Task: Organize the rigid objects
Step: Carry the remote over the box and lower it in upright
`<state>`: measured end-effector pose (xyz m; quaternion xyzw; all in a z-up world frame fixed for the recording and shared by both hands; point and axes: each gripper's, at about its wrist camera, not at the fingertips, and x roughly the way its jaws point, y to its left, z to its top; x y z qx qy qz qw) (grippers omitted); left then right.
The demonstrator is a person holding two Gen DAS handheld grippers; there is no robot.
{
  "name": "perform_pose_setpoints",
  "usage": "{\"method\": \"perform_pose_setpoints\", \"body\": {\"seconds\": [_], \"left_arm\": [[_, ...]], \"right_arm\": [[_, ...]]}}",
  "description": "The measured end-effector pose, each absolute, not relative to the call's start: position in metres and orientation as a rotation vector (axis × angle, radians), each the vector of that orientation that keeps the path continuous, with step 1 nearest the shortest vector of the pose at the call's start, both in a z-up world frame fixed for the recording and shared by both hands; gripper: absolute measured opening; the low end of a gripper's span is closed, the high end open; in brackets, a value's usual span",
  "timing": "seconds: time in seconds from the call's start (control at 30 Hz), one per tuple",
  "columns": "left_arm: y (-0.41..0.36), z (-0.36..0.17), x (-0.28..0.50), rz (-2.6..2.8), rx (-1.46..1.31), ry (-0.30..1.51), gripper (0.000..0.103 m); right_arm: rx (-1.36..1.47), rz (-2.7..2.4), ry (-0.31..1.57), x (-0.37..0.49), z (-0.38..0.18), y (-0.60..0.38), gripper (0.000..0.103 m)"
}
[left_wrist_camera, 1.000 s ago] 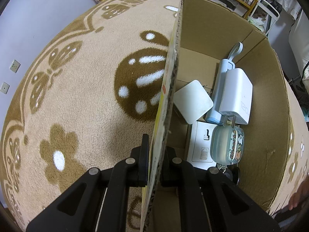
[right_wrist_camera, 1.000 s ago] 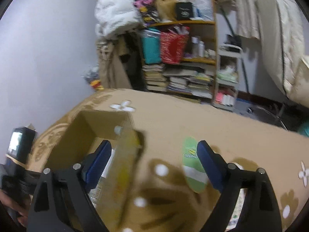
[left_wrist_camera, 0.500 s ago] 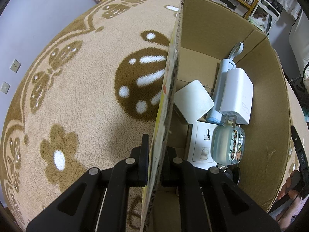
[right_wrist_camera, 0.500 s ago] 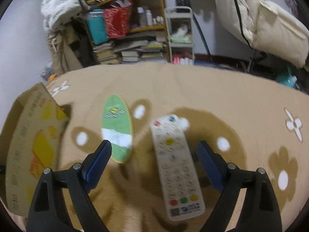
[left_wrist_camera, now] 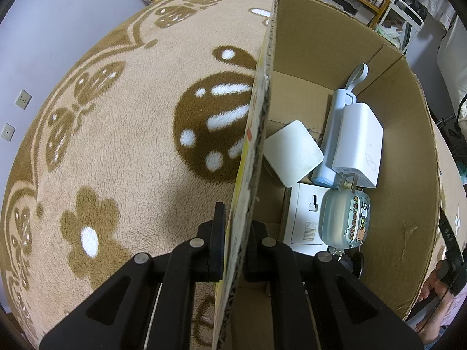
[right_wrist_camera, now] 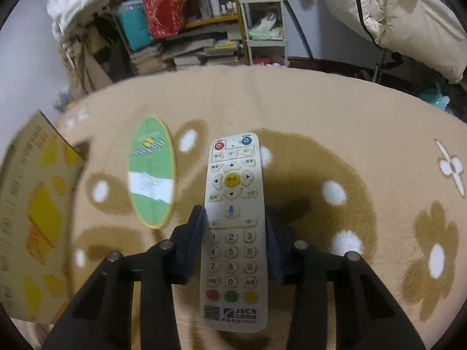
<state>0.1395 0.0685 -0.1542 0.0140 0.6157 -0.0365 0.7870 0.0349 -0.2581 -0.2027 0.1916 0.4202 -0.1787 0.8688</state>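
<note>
My left gripper (left_wrist_camera: 235, 233) is shut on the near wall of the cardboard box (left_wrist_camera: 262, 110). Inside lie a white square block (left_wrist_camera: 292, 153), a white charger (left_wrist_camera: 360, 144), a light blue stick with a loop (left_wrist_camera: 335, 122), a cartoon earbud case (left_wrist_camera: 346, 218) and a flat white plate (left_wrist_camera: 303, 217). In the right wrist view a white remote (right_wrist_camera: 233, 218) lies on the tan rug between the fingers of my right gripper (right_wrist_camera: 235, 221). The jaws sit close against its sides. A green oval card (right_wrist_camera: 151, 172) lies left of it.
The box's printed outer side (right_wrist_camera: 35, 218) stands at the left in the right wrist view. A cluttered bookshelf (right_wrist_camera: 181, 29) and a white cart (right_wrist_camera: 262, 29) line the far wall. A hand (left_wrist_camera: 437, 280) shows at the box's right.
My right gripper swung right from the box, came over the remote and narrowed around its sides. My left gripper kept its hold on the box wall.
</note>
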Motion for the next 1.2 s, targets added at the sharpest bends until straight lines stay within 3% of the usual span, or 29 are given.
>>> {"method": "perform_pose_setpoints", "body": {"seconds": [0.63, 1.2], "left_arm": [[0.069, -0.155, 0.141, -0.078, 0.027, 1.330, 0.009], [0.071, -0.156, 0.141, -0.083, 0.013, 1.331, 0.009]], "right_arm": [[0.320, -0.027, 0.653, 0.083, -0.086, -0.143, 0.043], [0.257, 0.134, 0.787, 0.100, -0.119, -0.056, 0.043]]}}
